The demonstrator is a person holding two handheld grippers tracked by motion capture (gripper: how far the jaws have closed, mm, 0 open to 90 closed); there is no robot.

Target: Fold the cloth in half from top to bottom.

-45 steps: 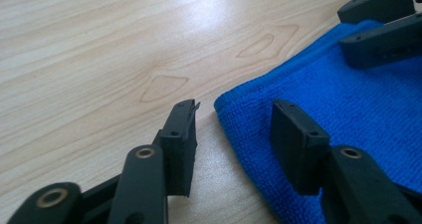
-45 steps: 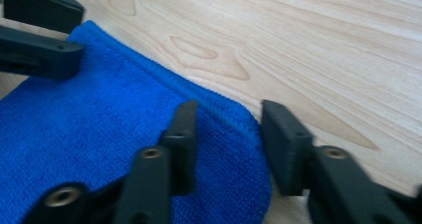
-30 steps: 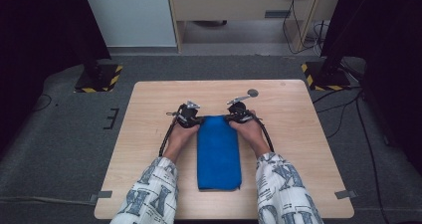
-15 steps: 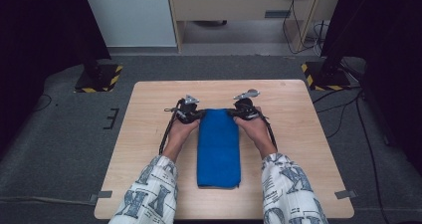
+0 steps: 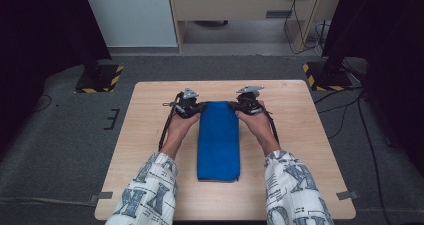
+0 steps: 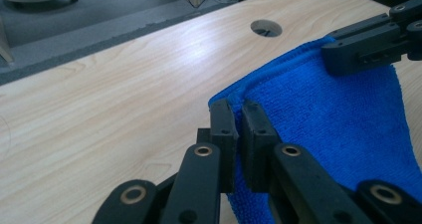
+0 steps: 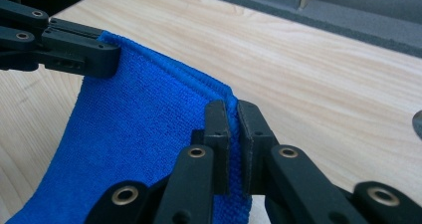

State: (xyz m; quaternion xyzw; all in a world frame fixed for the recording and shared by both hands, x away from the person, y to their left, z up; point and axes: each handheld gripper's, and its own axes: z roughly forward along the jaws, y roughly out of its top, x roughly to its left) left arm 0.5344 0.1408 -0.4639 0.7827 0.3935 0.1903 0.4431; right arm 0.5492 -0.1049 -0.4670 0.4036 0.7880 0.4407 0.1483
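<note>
Fold step underway: left claw (image 6: pixel 238 115) and right claw (image 7: pixel 233 115) each pinched a far corner of towel (image 5: pixel 218 137). Next, presumably: bring edge toward near end evenly.

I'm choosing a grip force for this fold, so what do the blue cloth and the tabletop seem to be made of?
The blue cloth looks like microfibre terry: a fuzzy, matte, looped pile with a stitched hem along its far edge. It hangs limp between the left gripper and the right gripper. The tabletop looks like light wood-grain laminate, smooth with a slight sheen; it could also be veneer.
</note>
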